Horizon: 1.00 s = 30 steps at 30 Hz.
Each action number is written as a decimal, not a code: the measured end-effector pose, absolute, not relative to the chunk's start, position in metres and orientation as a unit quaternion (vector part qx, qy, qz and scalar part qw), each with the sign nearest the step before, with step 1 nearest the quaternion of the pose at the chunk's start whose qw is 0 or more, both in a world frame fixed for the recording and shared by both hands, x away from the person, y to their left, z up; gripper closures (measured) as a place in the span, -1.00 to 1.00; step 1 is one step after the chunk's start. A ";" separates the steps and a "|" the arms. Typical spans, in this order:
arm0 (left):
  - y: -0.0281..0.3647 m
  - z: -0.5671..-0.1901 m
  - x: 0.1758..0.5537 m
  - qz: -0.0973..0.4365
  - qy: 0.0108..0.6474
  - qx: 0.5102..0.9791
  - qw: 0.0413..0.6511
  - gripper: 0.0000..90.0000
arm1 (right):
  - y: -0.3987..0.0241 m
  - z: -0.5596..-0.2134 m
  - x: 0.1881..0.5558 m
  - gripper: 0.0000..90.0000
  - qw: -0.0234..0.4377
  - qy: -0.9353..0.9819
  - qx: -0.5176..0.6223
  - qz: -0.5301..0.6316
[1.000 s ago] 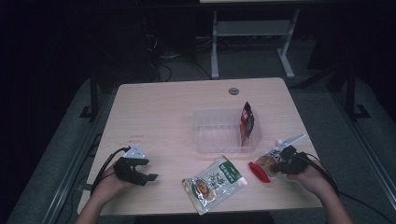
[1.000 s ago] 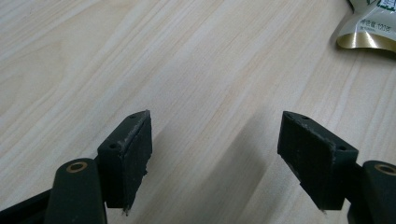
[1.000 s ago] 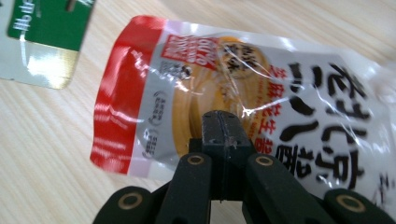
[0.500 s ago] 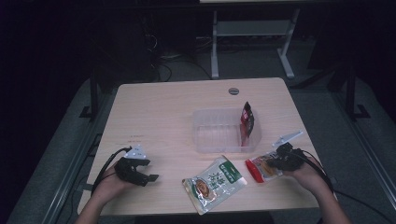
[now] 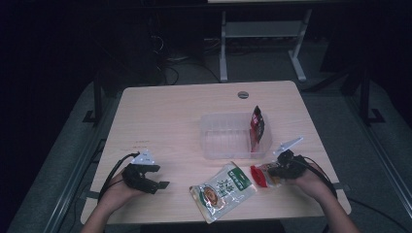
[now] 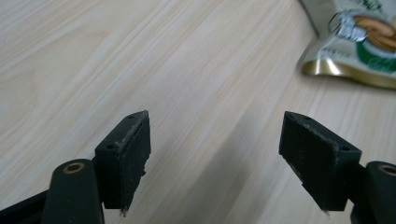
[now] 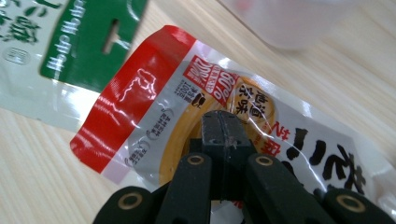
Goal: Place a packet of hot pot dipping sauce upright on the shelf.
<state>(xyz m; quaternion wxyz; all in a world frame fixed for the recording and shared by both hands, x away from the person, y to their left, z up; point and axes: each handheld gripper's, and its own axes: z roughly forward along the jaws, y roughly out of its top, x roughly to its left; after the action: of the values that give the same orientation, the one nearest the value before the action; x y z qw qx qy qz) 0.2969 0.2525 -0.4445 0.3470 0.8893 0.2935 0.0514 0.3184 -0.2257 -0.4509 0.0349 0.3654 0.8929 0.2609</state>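
Below, the right claw (image 7: 228, 122) is pinched shut on the red packet (image 7: 154, 121), low over the tabletop (image 5: 170, 116) beside the green pouch (image 5: 224, 190). Left claw (image 6: 215, 154) gapes, holding nothing. Risk: glossy film could slip free before reaching the clear tray (image 5: 214, 145).

Light wood table (image 5: 165, 121): clear tub (image 5: 228, 138), green snack pouch (image 5: 222, 191), red-topped packet (image 5: 262, 175).

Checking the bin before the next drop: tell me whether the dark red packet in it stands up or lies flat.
Upright: the dark red packet stands on edge against the right end of the clear bin.
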 end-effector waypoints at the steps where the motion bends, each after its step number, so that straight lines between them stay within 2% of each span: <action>1: 0.250 -0.443 0.297 0.049 0.291 0.890 0.348 -0.45 | -0.223 -0.451 0.318 0.99 0.032 0.895 0.361 0.262; 9: 0.229 -0.436 0.292 0.025 0.280 0.885 0.371 -0.44 | -0.198 -0.452 0.318 1.00 0.027 0.907 0.323 0.270; 13: 0.210 -0.431 0.289 0.016 0.256 0.890 0.377 -0.33 | -0.191 -0.451 0.316 0.99 0.025 0.910 0.312 0.273; 15: 0.200 -0.428 0.290 0.014 0.244 0.891 0.381 -0.26 | -0.193 -0.449 0.314 0.91 0.020 0.905 0.316 0.282; 20: 0.178 -0.420 0.295 0.002 0.240 0.882 0.405 0.13 | -0.204 -0.441 0.308 0.66 0.021 0.888 0.339 0.310; 21: 0.174 -0.419 0.297 0.001 0.235 0.882 0.408 0.31 | -0.209 -0.438 0.305 0.56 0.029 0.883 0.346 0.315; 22: 0.170 -0.418 0.297 -0.003 0.234 0.880 0.413 0.31 | -0.209 -0.438 0.305 0.56 0.029 0.883 0.346 0.315; 27: 0.145 -0.415 0.301 -0.013 0.206 0.890 0.406 0.80 | -0.224 -0.435 0.300 0.31 0.039 0.868 0.372 0.328; 30: 0.129 -0.414 0.304 -0.017 0.192 0.895 0.404 0.98 | -0.235 -0.435 0.297 0.24 0.041 0.858 0.385 0.337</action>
<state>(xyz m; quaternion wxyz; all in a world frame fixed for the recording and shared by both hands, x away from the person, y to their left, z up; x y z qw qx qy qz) 0.3036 0.1286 -0.4140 0.4035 0.8945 0.1915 -0.0166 0.2971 -0.2345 -0.4345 0.0407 0.3854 0.8581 0.3368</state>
